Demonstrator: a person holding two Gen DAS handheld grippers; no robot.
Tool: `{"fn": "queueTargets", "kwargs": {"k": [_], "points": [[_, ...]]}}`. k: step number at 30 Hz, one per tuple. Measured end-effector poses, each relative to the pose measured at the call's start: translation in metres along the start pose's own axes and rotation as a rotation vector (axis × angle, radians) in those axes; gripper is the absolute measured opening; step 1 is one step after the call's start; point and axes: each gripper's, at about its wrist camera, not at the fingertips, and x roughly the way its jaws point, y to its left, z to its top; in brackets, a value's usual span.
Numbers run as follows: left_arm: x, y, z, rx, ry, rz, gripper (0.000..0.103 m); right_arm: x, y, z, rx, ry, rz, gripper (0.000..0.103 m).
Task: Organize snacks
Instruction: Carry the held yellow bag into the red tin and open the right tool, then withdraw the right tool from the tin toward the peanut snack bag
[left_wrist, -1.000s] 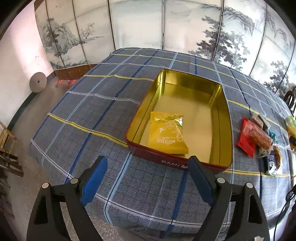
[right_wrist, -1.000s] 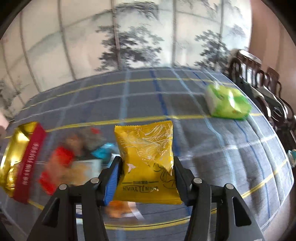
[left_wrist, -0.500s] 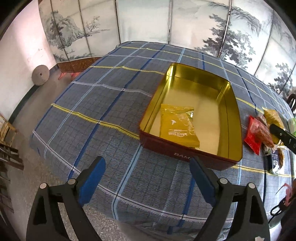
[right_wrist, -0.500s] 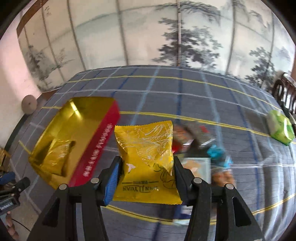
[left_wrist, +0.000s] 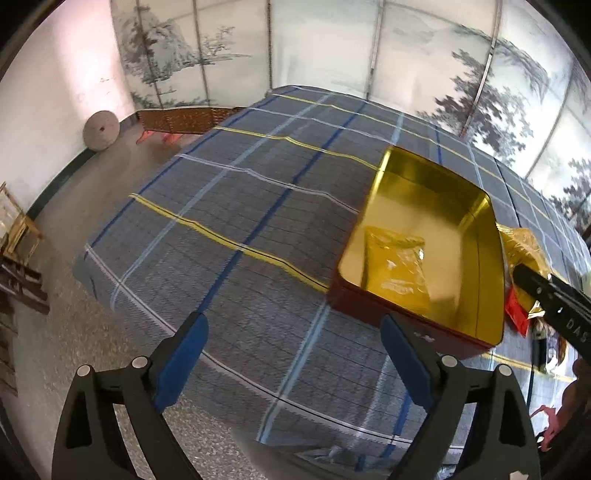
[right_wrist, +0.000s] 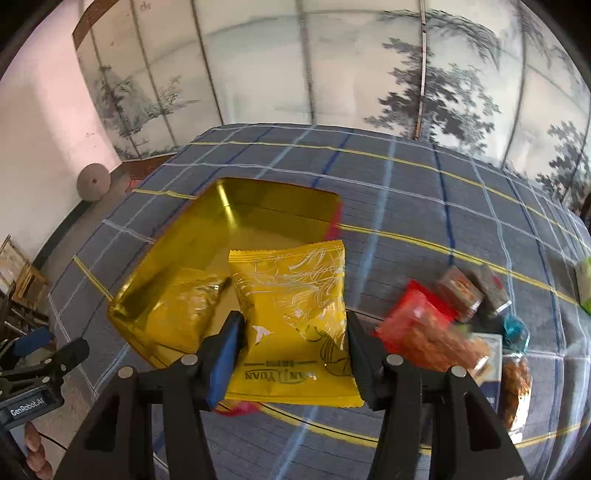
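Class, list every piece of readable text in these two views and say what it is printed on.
"GenRobot.AI": on the left gripper, seen in the right wrist view.
"DAS", cut off by the frame edge: on the right gripper, left wrist view.
Upside-down brand on the held yellow snack packet: not clearly readable.
Lettering on the red tin: blurred.

I am working in what is looking like a traditional home dining or sitting room. A folding screen (right_wrist: 332, 74) painted with ink pines is standing behind the table, whose plaid cloth (left_wrist: 258, 221) is hanging over the edge. A round millstone (left_wrist: 100, 131) is leaning against the pink wall (left_wrist: 55, 92), and wooden furniture (left_wrist: 18, 236) is sitting on the speckled floor (left_wrist: 55, 332).
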Motion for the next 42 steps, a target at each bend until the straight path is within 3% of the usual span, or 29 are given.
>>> {"fn": "queueTargets", "kwargs": {"k": [15, 23, 42], "points": [[-0.004, 0.034, 0.006, -0.078, -0.001, 0.046, 0.094, 0.03, 0.04, 0.007, -0.029, 0.032, 0.049, 0.055], [-0.002, 0.037, 0.005, -0.079, 0.008, 0.056, 0.094, 0.044, 0.052, 0.009, -0.065, 0.036, 0.014, 0.055], [0.003, 0.023, 0.002, -0.047, 0.029, 0.046, 0.094, 0.06, 0.057, 0.005, -0.066, 0.066, 0.041, 0.057]]}}
